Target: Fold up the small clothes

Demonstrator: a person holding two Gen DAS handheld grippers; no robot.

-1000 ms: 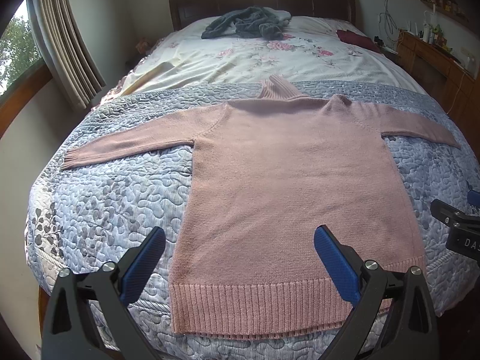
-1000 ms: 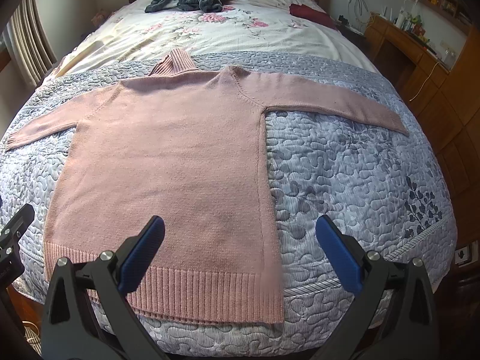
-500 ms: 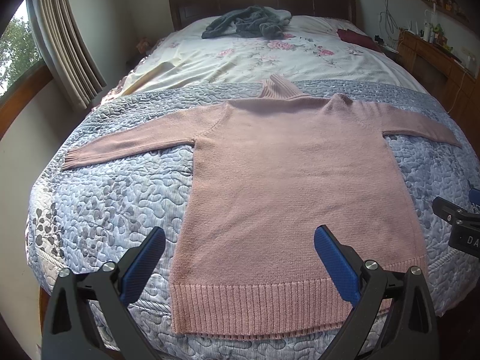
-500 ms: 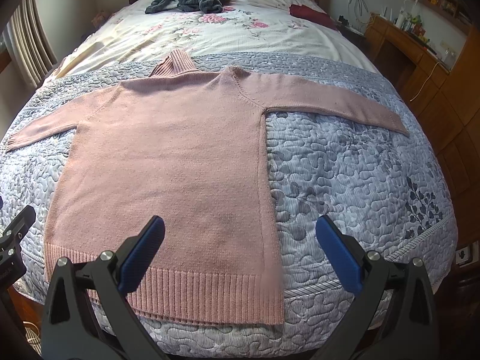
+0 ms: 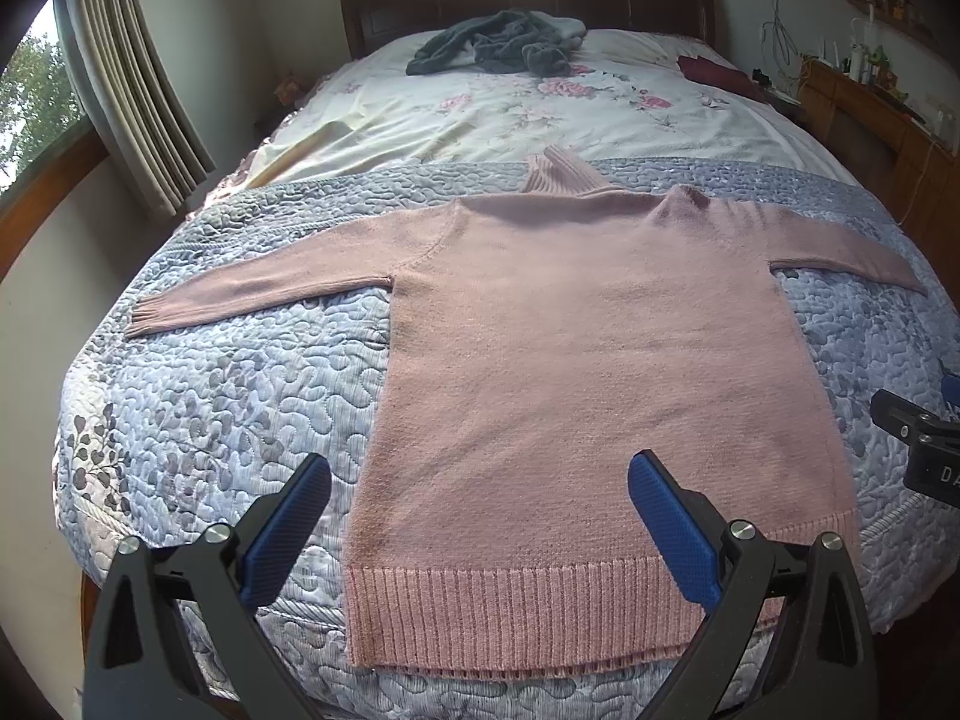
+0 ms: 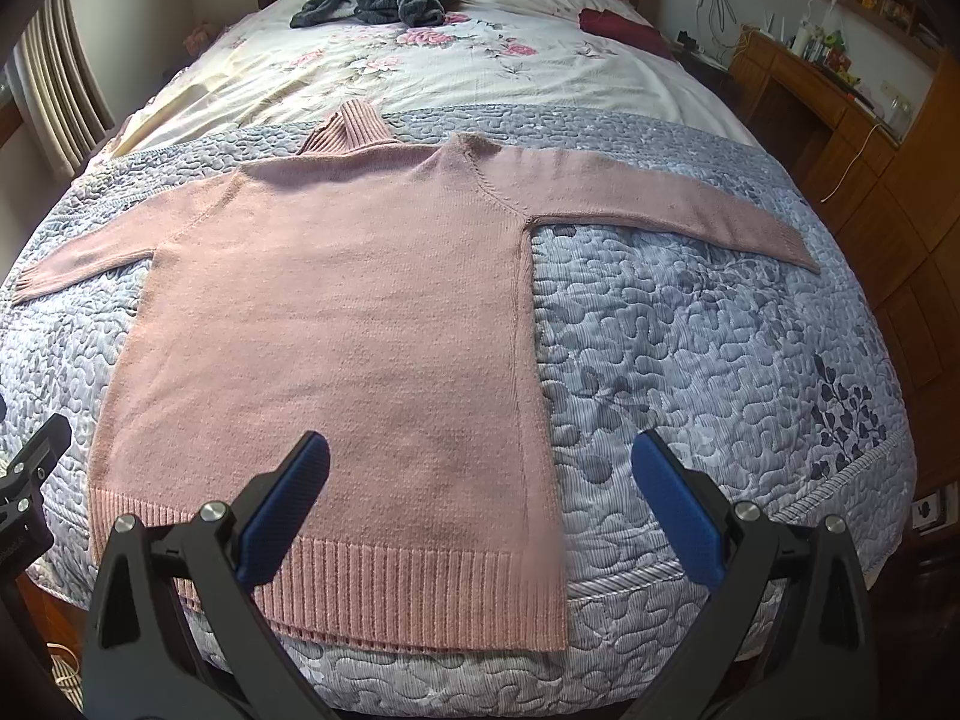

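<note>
A pink knit sweater (image 5: 576,360) (image 6: 336,324) lies flat on a blue-grey quilt (image 5: 228,408) (image 6: 708,360), both sleeves stretched out sideways, ribbed collar at the far end and ribbed hem at the near bed edge. My left gripper (image 5: 480,486) hovers open above the hem's left half, blue pads wide apart and holding nothing. Over the hem's right corner my right gripper (image 6: 480,468) is open too, with nothing between its pads. Each gripper's black frame shows at the edge of the other view.
A grey garment heap (image 5: 498,48) and a dark red cloth (image 5: 714,72) lie on the floral sheet by the headboard. Curtains and a window (image 5: 36,78) stand left of the bed. A wooden dresser (image 6: 840,102) with small items stands right.
</note>
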